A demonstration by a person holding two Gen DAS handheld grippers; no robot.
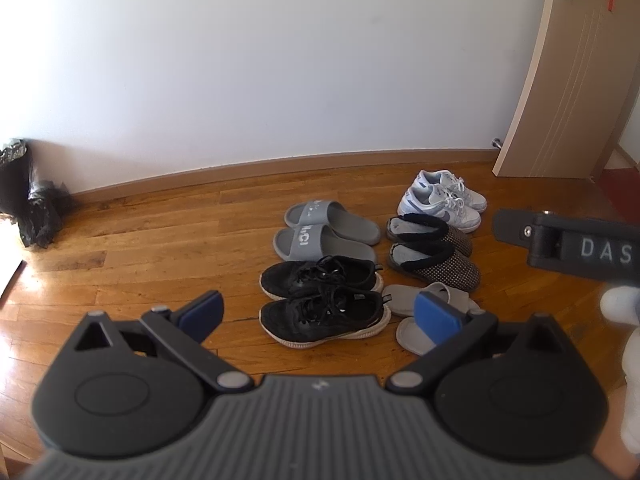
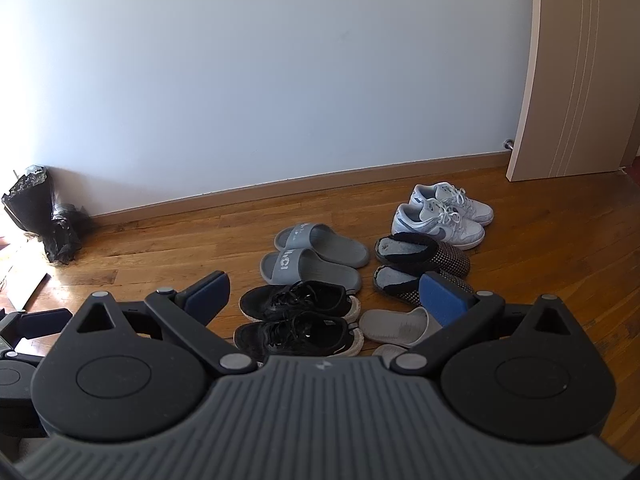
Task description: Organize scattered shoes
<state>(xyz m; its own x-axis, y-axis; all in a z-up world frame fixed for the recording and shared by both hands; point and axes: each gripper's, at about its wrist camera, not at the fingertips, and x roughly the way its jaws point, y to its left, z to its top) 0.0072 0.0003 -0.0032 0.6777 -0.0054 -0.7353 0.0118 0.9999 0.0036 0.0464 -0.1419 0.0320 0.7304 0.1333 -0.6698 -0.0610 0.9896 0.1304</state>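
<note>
- A wooden floor [image 1: 160,248] runs up to a plain white wall [image 1: 280,60] with a wooden skirting board along its foot.
- Five pairs of shoes sit in two neat columns on the floor, each pair side by side and touching or nearly so.
- Left column, far to near: grey slides [image 1: 326,230] with pale lettering on the straps, then black sneakers [image 1: 324,300] with white soles.
- Right column, far to near: white and grey sneakers [image 1: 444,198] nearest the wall, then dark fuzzy-lined slippers [image 1: 434,252] with dotted toes, then light grey slippers [image 1: 404,300] closest to the cameras.
- The left gripper [image 1: 318,314] hangs above the floor with its blue-padded fingers spread wide and nothing between them; the black sneakers show through the gap.
- The right gripper [image 2: 328,296] is likewise wide open and empty, above the near end of the shoe rows; its right pad hides part of one dark slipper.
- In the left wrist view, the right gripper's black body enters from the right edge, marked with white letters "DAS", with something white and blurred just below it.
- A beige door [image 1: 572,80] stands open at far right, with a metal handle near its top.
- A black plastic bag [image 1: 28,200] is slumped against the wall at far left, well apart from the shoes.
</note>
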